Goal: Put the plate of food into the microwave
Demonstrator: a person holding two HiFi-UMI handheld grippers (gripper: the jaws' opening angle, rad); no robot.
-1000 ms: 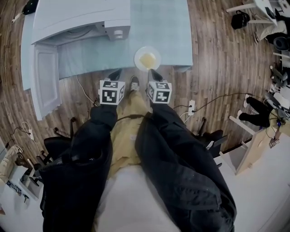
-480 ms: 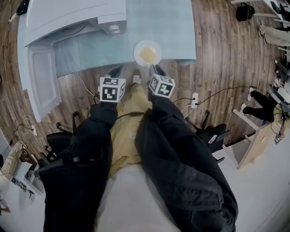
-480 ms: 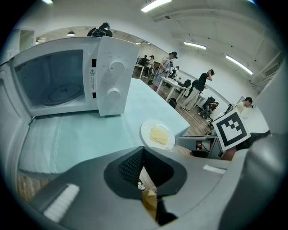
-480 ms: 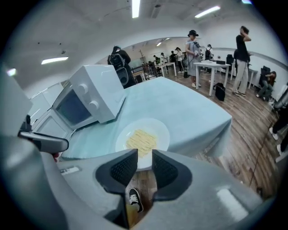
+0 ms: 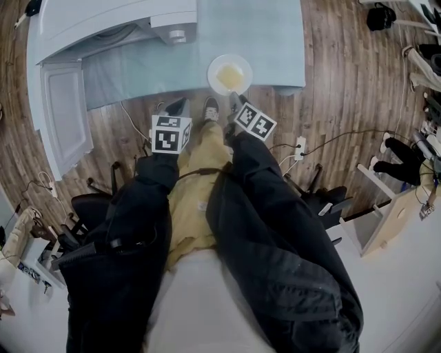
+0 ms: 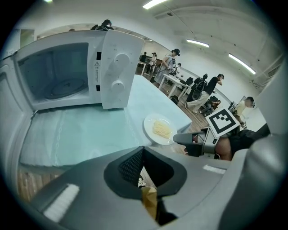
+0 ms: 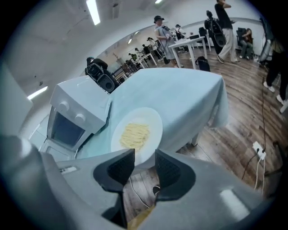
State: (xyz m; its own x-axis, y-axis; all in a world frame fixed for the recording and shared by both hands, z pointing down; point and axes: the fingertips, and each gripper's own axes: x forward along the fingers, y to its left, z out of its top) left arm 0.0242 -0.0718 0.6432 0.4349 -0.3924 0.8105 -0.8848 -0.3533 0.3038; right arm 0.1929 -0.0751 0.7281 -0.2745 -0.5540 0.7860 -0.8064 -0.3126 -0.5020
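Note:
A white plate of pale noodles [image 5: 229, 74] [image 7: 136, 134] [image 6: 159, 129] sits at the near edge of the table's light blue cloth [image 5: 265, 31]. The white microwave [image 5: 110, 21] [image 6: 67, 74] stands at the table's left, its door [image 5: 65, 114] swung open. My right gripper [image 5: 234, 98] [image 7: 145, 155] is tilted, just short of the plate's near rim. Its jaws have just been opening and stand open, with nothing between them. My left gripper [image 5: 180, 105] [image 6: 143, 149] hangs shut and empty below the table edge, left of the plate.
A black camera [image 7: 101, 76] rests on top of the microwave. A power strip [image 5: 299, 147] and cables lie on the wooden floor to the right. Black chairs [image 5: 93, 207] stand at the left. People sit at desks [image 6: 198, 87] in the background.
My right gripper has rolled so its marker cube sits tilted, and it has come closer to the plate's near rim. The left gripper has barely shifted.

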